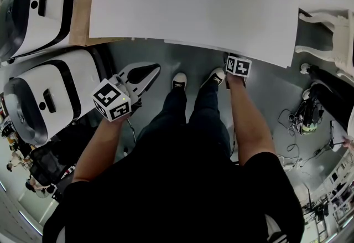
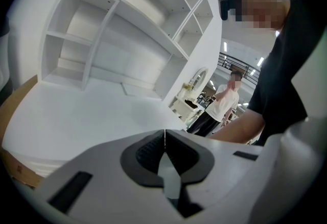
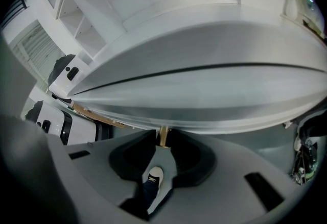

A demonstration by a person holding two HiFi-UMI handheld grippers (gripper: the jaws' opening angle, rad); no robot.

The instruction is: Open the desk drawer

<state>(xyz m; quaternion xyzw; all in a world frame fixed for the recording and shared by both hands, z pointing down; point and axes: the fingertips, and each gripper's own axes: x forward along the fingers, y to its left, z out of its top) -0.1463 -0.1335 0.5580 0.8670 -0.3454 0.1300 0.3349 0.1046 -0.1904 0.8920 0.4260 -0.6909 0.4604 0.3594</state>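
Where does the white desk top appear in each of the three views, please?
Head view: the white desk top fills the upper middle, seen from above.
Left gripper view: left middle, spreading below the shelves.
Right gripper view: its front edge curves across the middle.
Shared landmark: the tan board at the desk's left end, in all three views.

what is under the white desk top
Below the white desk top: a white drawer front with a small tan knob, two black-and-white shoes and grey floor. The drawer's inside and the space further back are covered.
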